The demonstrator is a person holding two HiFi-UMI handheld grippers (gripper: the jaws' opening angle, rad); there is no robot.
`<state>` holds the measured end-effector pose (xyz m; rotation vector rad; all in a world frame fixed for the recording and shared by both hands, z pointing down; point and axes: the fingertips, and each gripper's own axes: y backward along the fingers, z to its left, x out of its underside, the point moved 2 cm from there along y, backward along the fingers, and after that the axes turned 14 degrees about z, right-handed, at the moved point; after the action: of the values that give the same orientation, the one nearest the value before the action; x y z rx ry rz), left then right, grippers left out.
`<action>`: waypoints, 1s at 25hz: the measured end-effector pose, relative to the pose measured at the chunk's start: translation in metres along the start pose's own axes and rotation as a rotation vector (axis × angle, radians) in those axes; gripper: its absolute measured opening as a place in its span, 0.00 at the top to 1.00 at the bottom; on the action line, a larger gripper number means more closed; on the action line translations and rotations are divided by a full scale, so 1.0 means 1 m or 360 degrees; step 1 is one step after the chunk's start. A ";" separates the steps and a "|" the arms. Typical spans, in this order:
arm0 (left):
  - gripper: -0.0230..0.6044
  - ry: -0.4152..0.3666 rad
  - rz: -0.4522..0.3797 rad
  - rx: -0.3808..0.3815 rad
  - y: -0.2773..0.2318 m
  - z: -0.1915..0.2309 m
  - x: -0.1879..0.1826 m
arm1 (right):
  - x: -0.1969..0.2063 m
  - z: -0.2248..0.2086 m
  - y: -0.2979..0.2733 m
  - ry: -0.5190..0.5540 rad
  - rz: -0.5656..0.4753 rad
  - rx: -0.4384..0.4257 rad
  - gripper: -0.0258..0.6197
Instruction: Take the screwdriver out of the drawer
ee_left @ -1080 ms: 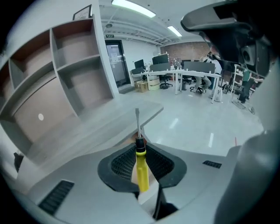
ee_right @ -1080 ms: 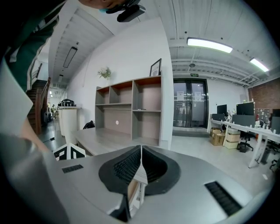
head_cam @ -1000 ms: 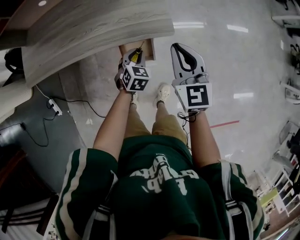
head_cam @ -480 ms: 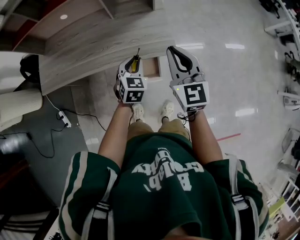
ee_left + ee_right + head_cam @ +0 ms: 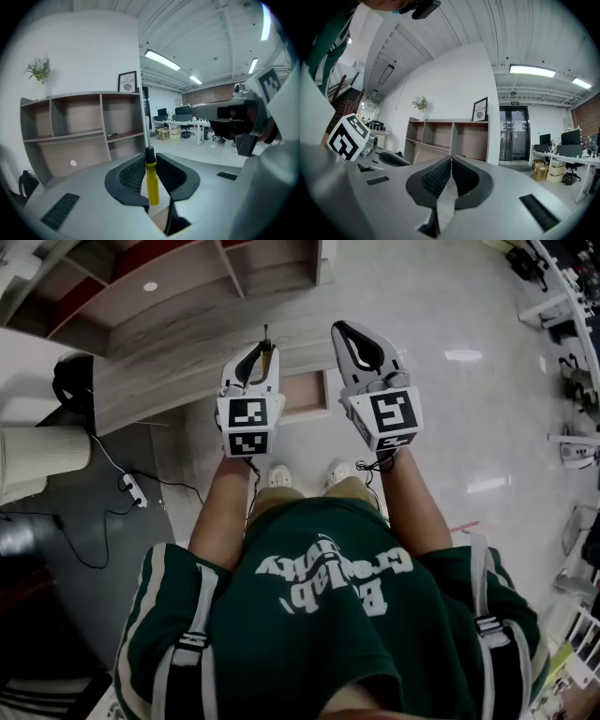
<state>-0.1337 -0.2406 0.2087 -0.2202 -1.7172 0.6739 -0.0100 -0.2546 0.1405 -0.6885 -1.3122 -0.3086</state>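
The screwdriver [image 5: 151, 183] has a yellow handle and a thin steel shaft [image 5: 265, 337]. My left gripper [image 5: 150, 157] is shut on the handle, and the shaft points up past the jaw tips. In the head view the left gripper [image 5: 256, 354] hangs above the edge of the pale wooden desk [image 5: 169, 357]. The open wooden drawer [image 5: 305, 395] shows below, between the two grippers. My right gripper [image 5: 344, 331] is level beside the left one. Its jaws are shut on nothing, with the pads touching [image 5: 451, 161].
A wooden shelf unit [image 5: 187, 277] stands behind the desk against a white wall; it also shows in the left gripper view [image 5: 84, 136]. Cables and a power strip [image 5: 131, 486] lie on the floor at left. The person's legs and shoes [image 5: 279, 476] stand below the drawer.
Both grippers have risen, the left carrying the screwdriver up from the drawer to above the desk edge. The head view has tilted, and more of the shelf unit shows.
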 end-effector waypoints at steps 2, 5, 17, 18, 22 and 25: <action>0.83 -0.0007 -0.0065 -0.0006 0.018 0.003 -0.015 | -0.013 0.005 0.005 0.0041 -0.0017 -0.0011 0.91; 0.83 -0.0047 -0.0131 -0.0030 0.045 0.007 -0.031 | -0.030 0.013 0.013 0.0096 -0.0044 -0.0028 0.91; 0.83 0.0023 -0.0380 -0.0133 0.113 0.063 -0.056 | -0.066 0.056 0.005 0.0235 -0.0125 -0.0054 0.91; 0.83 0.0024 -0.0394 -0.0133 0.116 0.063 -0.058 | -0.067 0.057 0.006 0.0252 -0.0128 -0.0052 0.91; 0.83 0.0040 -0.0443 -0.0141 0.123 0.061 -0.067 | -0.069 0.059 0.011 0.0279 -0.0153 -0.0033 0.91; 0.83 0.0047 -0.0459 -0.0149 0.126 0.059 -0.073 | -0.073 0.061 0.014 0.0232 -0.0178 -0.0059 0.91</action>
<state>-0.1961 -0.1923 0.0727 -0.0450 -1.7111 0.3772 -0.0680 -0.2188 0.0728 -0.6135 -1.2100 -0.4663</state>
